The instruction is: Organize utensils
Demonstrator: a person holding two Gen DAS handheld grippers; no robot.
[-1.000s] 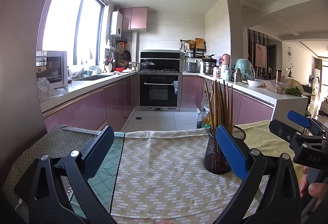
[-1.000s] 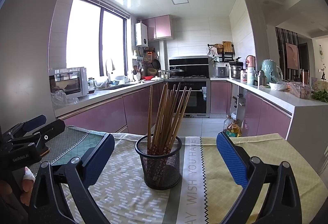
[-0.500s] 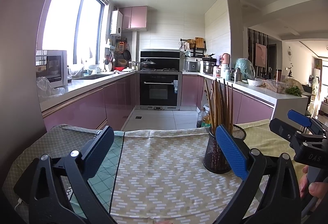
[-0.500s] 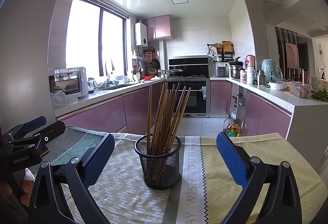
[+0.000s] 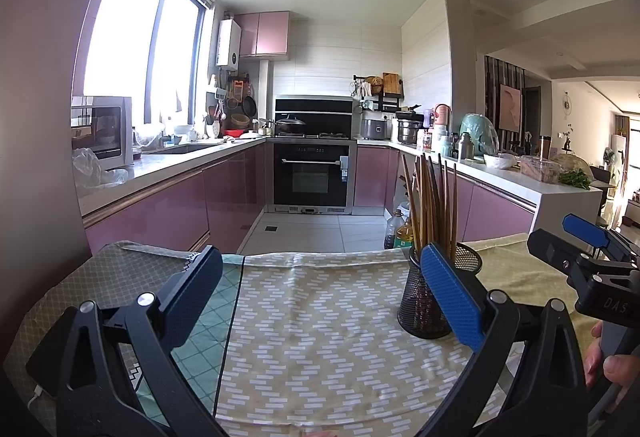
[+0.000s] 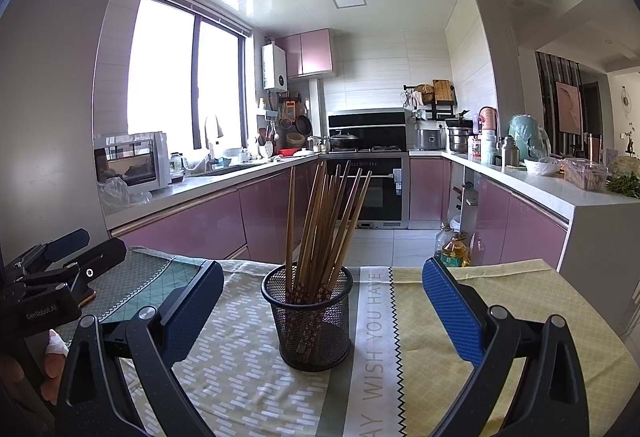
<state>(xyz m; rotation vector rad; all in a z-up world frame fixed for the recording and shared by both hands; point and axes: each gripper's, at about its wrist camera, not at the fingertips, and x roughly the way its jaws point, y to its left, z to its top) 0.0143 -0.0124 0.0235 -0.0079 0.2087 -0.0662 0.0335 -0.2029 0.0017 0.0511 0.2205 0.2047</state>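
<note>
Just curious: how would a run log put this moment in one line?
left gripper: open | right gripper: open | chopsticks: in cup | nothing held

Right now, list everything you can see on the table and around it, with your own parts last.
mesh holder: one, black, on the cloth in front of the right tongs
chopsticks: a bundle, brown, upright in the mesh holder
tablecloth: one, patterned yellow-green and white, on the table
oil bottle: one, yellow, on the floor beyond the table
oven: one, black, in the far counter
left tongs: blue pads, open, empty
right tongs: blue pads, open, empty
</note>
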